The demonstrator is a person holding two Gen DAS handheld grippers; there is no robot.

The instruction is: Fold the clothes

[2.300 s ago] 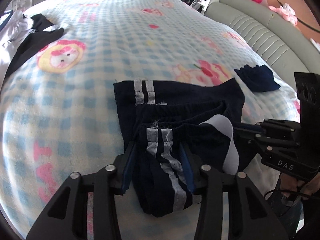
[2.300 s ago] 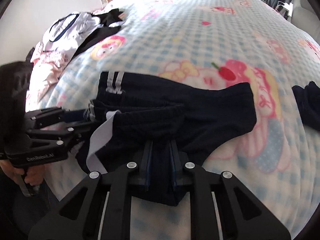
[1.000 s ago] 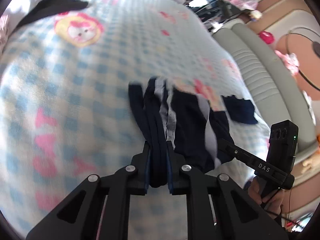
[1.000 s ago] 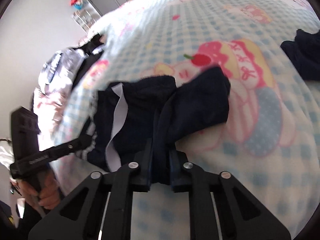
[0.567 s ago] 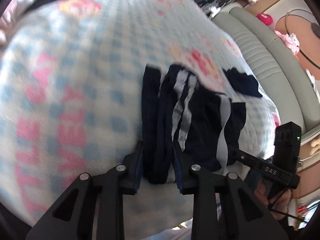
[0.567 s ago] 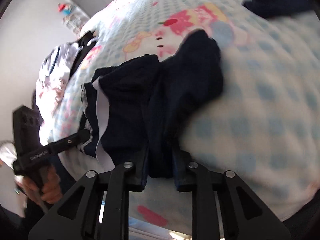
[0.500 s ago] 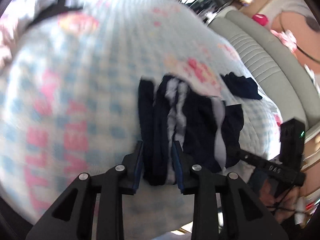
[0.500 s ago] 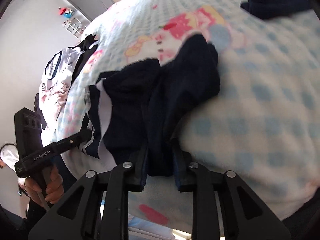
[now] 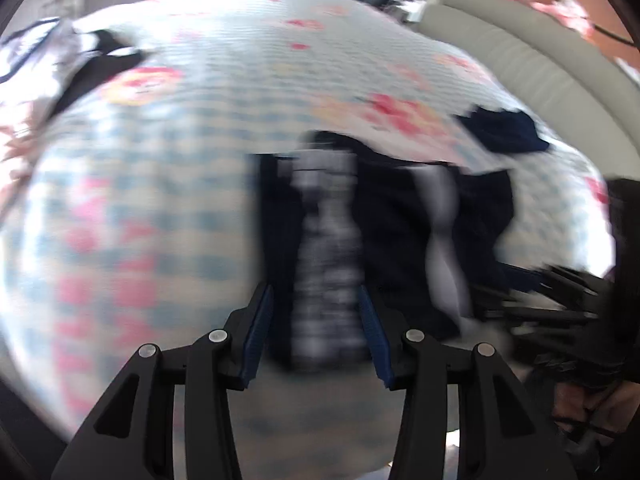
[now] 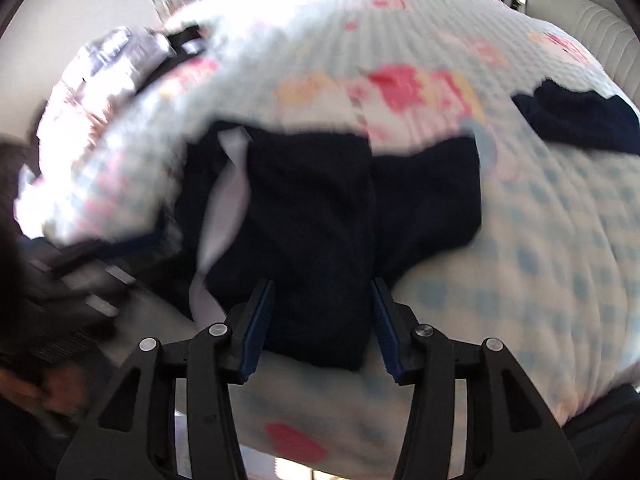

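Note:
Folded navy shorts (image 9: 400, 232) with grey-white side stripes lie near the front edge of a blue-checked blanket (image 9: 160, 200). My left gripper (image 9: 318, 320) straddles their striped near edge. Its jaws are opening, the blue pads stand off the cloth, and the picture is blurred. In the right wrist view the shorts (image 10: 312, 208) show their plain navy side with a white lining strip. My right gripper (image 10: 322, 320) straddles that near edge, its jaws opening too, with a small gap on each side of the cloth. Each gripper appears blurred at the edge of the other's view.
A second small navy garment (image 9: 504, 132) (image 10: 576, 120) lies to the right on the blanket (image 10: 560, 260). A pile of mixed clothes (image 9: 32, 52) (image 10: 108, 64) sits at the far left. A grey padded headboard (image 9: 540, 60) curves along the right. A hand (image 9: 576, 404) holds the other gripper.
Both grippers were shut on the shorts' near edge a second ago and have since spread apart, letting go of the cloth. Both views have swung and are now blurred.

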